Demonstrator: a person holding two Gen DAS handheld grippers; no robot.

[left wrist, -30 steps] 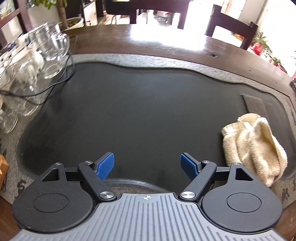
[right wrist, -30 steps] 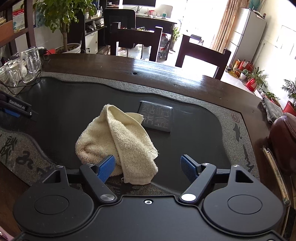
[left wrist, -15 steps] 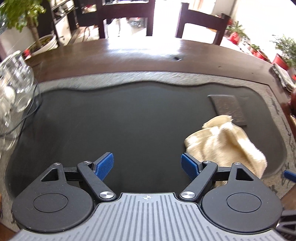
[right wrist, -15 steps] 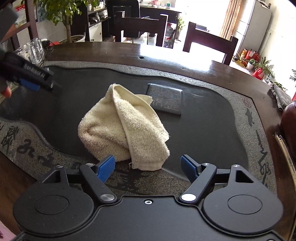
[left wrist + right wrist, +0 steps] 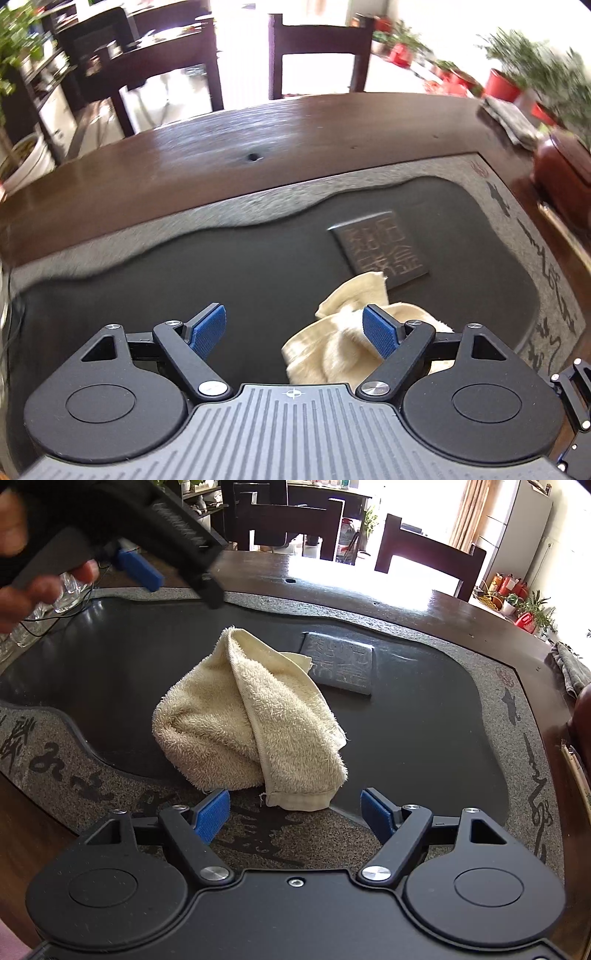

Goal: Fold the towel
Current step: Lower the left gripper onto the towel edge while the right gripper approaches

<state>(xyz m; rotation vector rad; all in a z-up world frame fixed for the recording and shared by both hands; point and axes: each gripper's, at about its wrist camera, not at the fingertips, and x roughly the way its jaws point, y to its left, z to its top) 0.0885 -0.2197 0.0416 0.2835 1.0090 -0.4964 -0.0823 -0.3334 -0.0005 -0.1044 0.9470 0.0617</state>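
A cream terry towel lies crumpled in a heap on the black stone tea tray, its hem reaching the tray's near rim. My right gripper is open and empty, just short of the towel's near hem. My left gripper is open and empty, above the towel's left side; the towel shows partly behind its right finger. The left gripper also shows in the right wrist view, held in a hand above and left of the towel.
A carved stone plaque lies in the tray just beyond the towel. Glass cups and a thin cable stand at the tray's left edge. A grey cloth lies at the wooden table's right edge. Chairs stand behind the table.
My left gripper has swung right from the glass cups toward the towel. My right gripper has come a little closer to the towel. Both stay open.
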